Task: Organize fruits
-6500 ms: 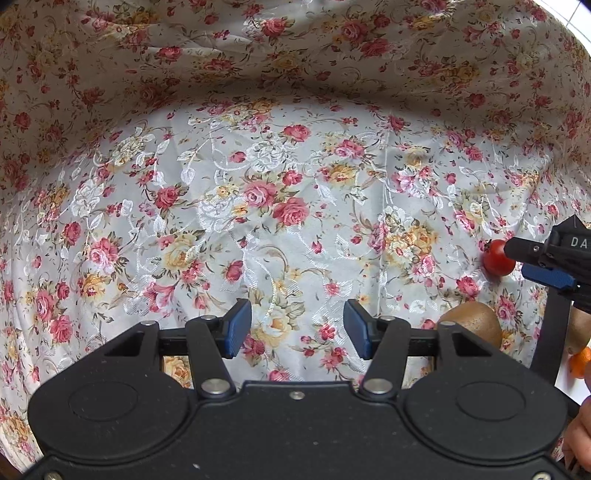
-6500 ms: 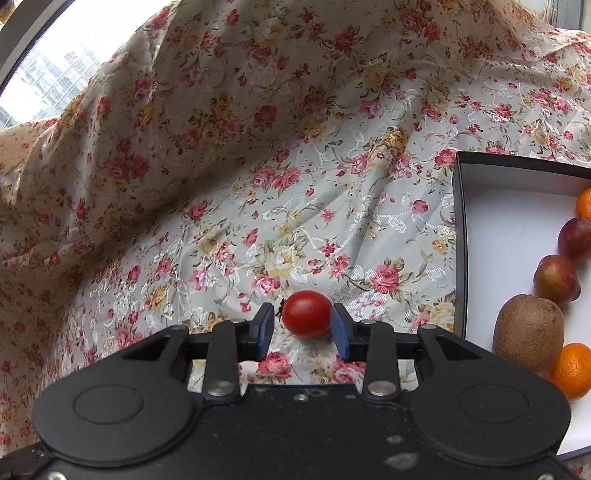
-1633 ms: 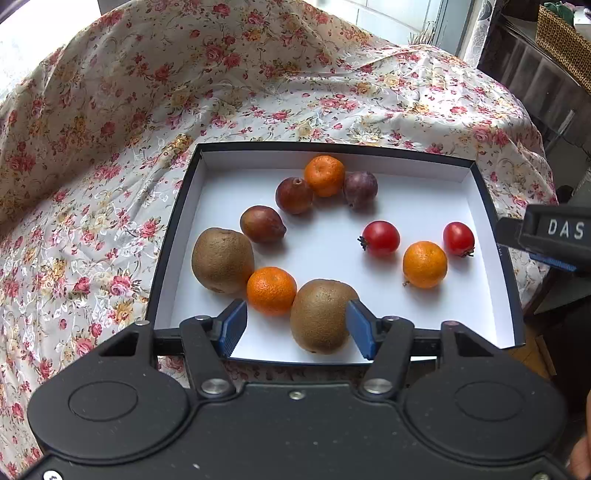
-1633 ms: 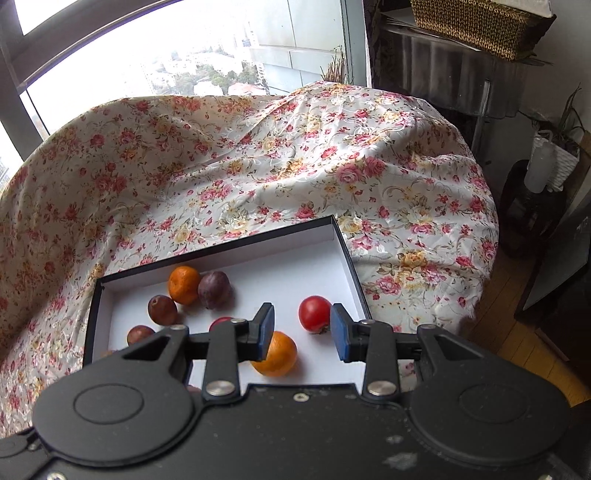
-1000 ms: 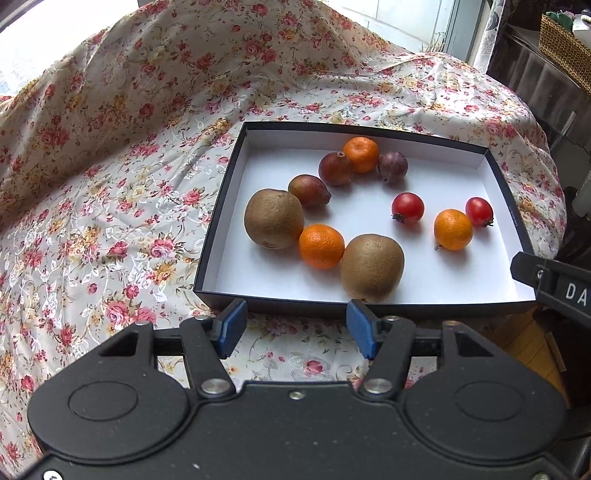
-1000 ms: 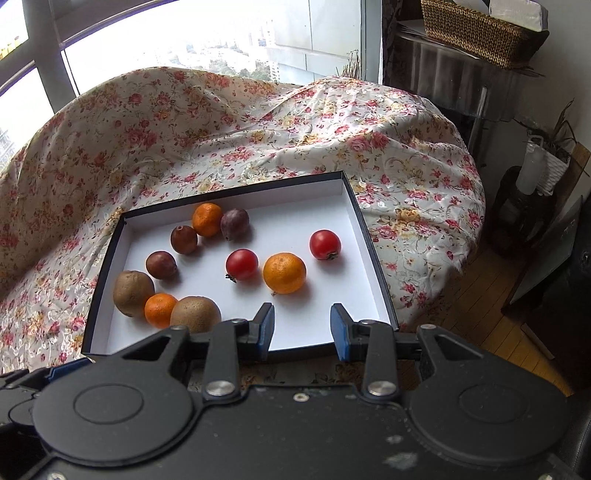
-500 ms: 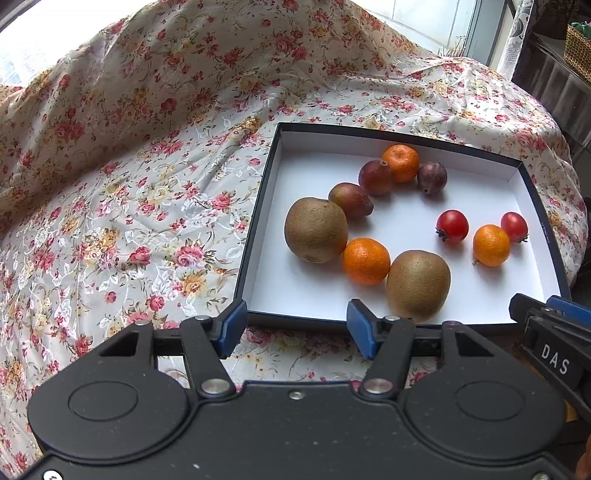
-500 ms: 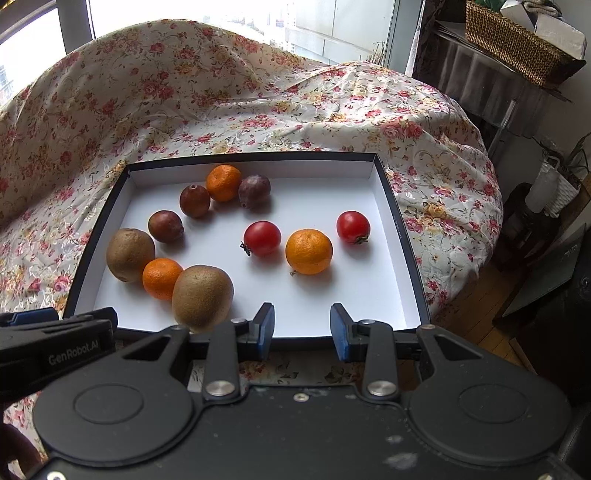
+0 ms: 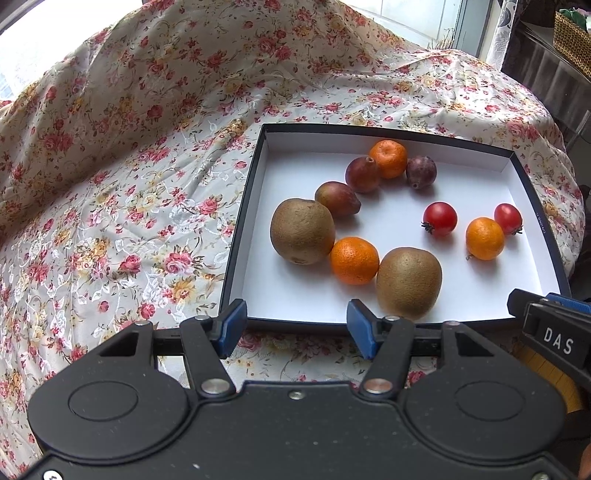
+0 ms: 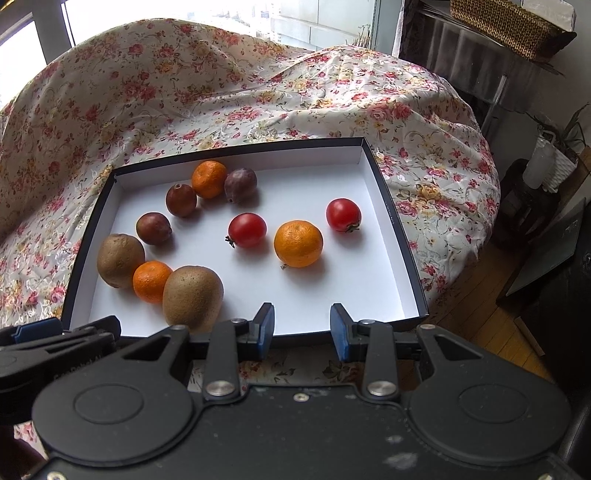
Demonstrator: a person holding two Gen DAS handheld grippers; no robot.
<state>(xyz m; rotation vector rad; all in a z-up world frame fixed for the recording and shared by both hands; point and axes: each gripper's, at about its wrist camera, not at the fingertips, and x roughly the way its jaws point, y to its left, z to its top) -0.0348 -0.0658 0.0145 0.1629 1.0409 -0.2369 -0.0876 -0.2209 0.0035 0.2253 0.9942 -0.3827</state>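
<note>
- Both views now sit back from the tray (image 10: 402, 254); tomato (image 10: 343, 214) lies inside.
- Right gripper (image 10: 302, 330) and left gripper (image 9: 293, 328) hang parted, empty.
- Nothing apparently remains outside the tray; its fruit lies ahead of both.

I see a cream floral-print cloth (image 10: 229, 92) draped in folds over the desk. Behind it, bright window glass (image 10: 207, 13). At my upper right a woven wicker basket (image 10: 509, 26) sits on a dark shelf, above brown wooden floorboards (image 10: 476, 295).
</note>
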